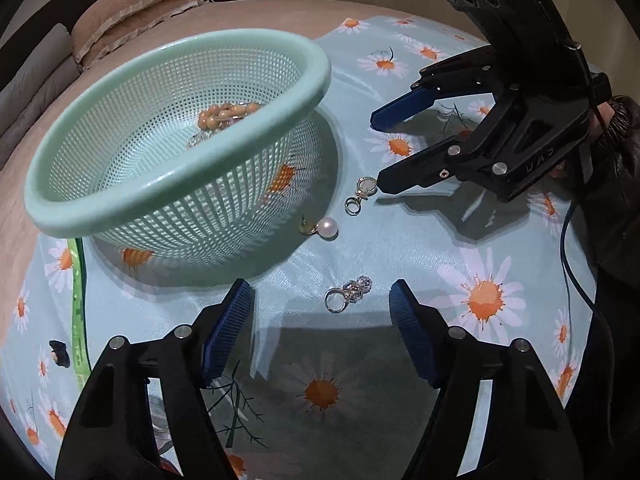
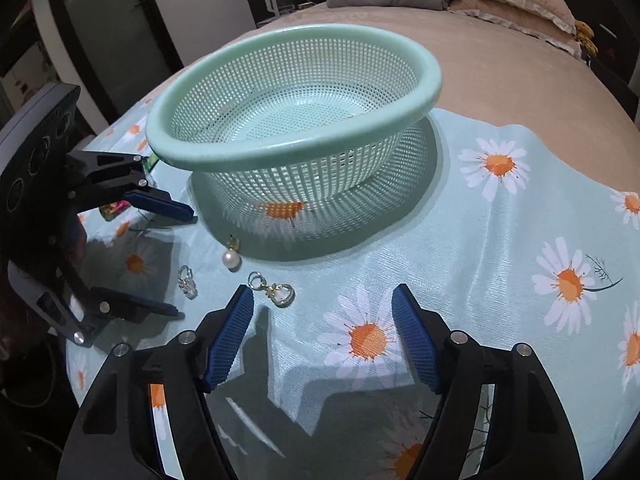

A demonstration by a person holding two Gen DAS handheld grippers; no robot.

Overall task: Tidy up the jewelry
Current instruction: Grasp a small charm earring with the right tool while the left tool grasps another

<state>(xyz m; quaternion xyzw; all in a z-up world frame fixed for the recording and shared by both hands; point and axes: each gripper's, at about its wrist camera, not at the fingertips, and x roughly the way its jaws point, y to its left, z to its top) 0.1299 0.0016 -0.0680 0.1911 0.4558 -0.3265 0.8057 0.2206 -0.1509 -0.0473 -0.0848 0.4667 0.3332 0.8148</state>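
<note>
Daisy cloth (image 1: 460,240): one basket (image 1: 180,216), three loose earrings (image 1: 362,194).

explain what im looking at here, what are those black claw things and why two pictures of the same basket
Those claws are hand-held grippers, one in each of a person's hands, each carrying a wide-angle camera looking along its two blue-padded fingers. One picture comes from the left gripper, the other from the right gripper, so each view also shows the other tool. Both are open and hold nothing. On the daisy-print cloth stands a green mesh basket with a beaded bracelet already inside. Still lying loose on the cloth: a pearl earring, a gold clasp charm and a crystal ring.
</note>
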